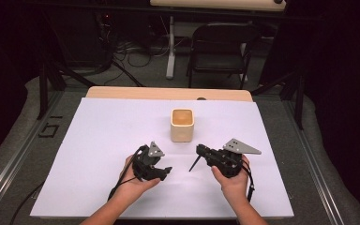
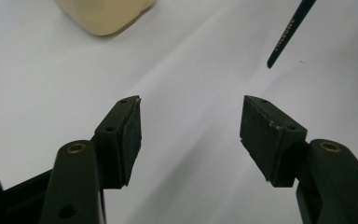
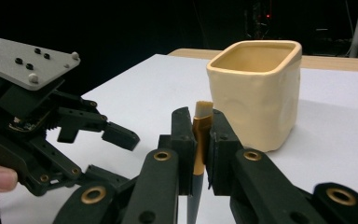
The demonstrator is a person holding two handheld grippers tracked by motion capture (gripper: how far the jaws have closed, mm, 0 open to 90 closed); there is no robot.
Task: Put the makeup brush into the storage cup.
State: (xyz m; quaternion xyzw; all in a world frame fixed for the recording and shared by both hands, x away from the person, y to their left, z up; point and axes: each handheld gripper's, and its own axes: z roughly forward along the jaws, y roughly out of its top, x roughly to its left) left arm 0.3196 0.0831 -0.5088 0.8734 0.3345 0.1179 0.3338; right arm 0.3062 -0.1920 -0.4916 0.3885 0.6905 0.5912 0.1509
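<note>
A small paintbrush (image 3: 201,122) with tan bristles, an orange ferrule and a dark handle is clamped between the jaws of my right gripper (image 3: 200,116), bristles up. In the high view its handle (image 1: 194,164) slants down and left from the right gripper (image 1: 200,150). A cream square cup (image 1: 182,124) stands upright just behind both grippers, and its inside looks empty in the right gripper view (image 3: 256,93). My left gripper (image 1: 166,171) is open with nothing between its fingers (image 2: 126,135). The brush handle's tip (image 2: 286,35) hangs a little beyond them.
Everything rests on a white sheet (image 1: 98,140) over a wooden table (image 1: 168,93). A black folding chair (image 1: 218,47) and cables stand on the floor behind the table. The left gripper (image 3: 116,135) sits close to the left of the right jaws.
</note>
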